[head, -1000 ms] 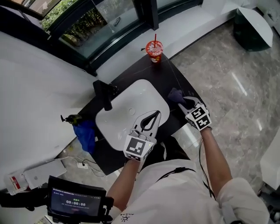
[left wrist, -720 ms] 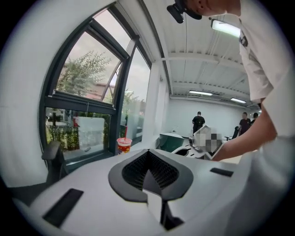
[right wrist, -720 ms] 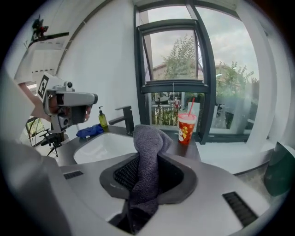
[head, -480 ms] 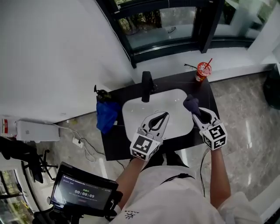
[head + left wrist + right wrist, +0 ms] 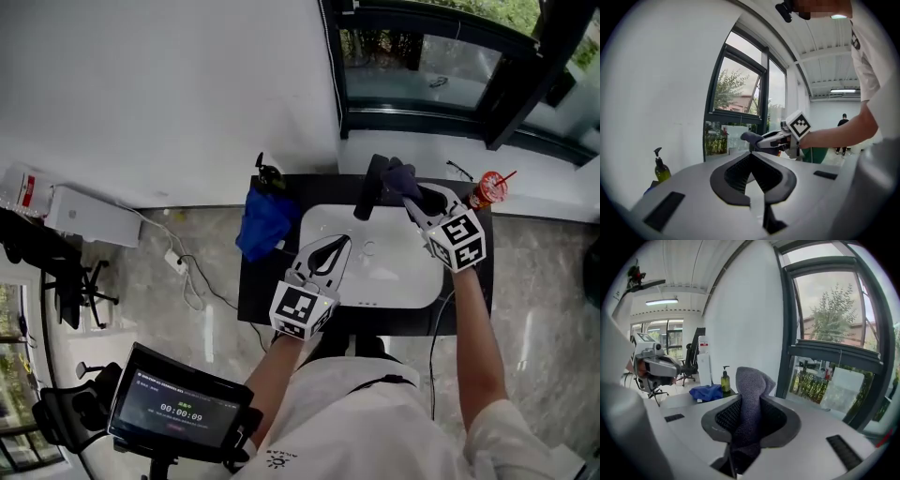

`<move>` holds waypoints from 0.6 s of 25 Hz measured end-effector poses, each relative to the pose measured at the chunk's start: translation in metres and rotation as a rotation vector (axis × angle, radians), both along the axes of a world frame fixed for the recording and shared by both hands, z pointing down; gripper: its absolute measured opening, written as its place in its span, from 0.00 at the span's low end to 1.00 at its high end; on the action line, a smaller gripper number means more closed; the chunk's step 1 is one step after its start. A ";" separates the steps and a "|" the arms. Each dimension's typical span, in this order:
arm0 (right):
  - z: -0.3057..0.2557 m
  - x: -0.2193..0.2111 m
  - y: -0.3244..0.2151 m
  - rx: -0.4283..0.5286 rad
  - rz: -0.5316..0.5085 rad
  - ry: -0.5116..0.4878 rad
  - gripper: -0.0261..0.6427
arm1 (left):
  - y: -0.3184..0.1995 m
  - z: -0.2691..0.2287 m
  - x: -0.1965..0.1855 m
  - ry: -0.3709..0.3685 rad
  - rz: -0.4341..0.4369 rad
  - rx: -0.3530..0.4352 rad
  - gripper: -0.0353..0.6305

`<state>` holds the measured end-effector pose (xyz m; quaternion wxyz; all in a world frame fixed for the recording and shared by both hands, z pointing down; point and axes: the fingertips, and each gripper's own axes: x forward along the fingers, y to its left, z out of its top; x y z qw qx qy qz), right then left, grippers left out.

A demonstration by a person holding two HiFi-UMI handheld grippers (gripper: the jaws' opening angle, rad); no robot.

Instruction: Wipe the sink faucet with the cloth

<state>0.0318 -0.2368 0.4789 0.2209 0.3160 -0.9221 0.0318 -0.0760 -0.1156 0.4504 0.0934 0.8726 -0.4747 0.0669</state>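
Observation:
The black faucet (image 5: 367,199) stands at the back rim of the white sink (image 5: 403,281). My right gripper (image 5: 415,198) is shut on a grey-purple cloth (image 5: 399,178), which bulges out between its jaws in the right gripper view (image 5: 750,397). The cloth hangs just right of the faucet's top; whether they touch I cannot tell. My left gripper (image 5: 343,245) hovers over the basin's front left, its fingertips together and nothing between them. The left gripper view shows the right gripper's cloth (image 5: 748,137) ahead.
A green soap bottle (image 5: 269,175) and a crumpled blue cloth (image 5: 262,225) sit at the left end of the black counter (image 5: 258,291). A red cup with a straw (image 5: 489,190) stands at the back right. A window runs behind; a tablet screen (image 5: 178,403) is near my left.
My right gripper lifted the cloth off the counter's right side and carried it up beside the faucet. The left gripper stayed over the basin while the head view swung round.

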 end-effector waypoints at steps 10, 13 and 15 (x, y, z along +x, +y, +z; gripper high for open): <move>0.030 -0.037 -0.081 0.099 -0.164 0.398 0.19 | -0.002 0.004 -0.025 0.014 -0.084 -0.023 0.05; 0.042 -0.036 -0.084 0.099 -0.191 0.451 0.19 | -0.003 0.006 -0.023 0.014 -0.084 -0.029 0.05; 0.047 -0.038 -0.081 0.100 -0.217 0.466 0.19 | -0.006 0.007 -0.023 0.013 -0.081 -0.032 0.05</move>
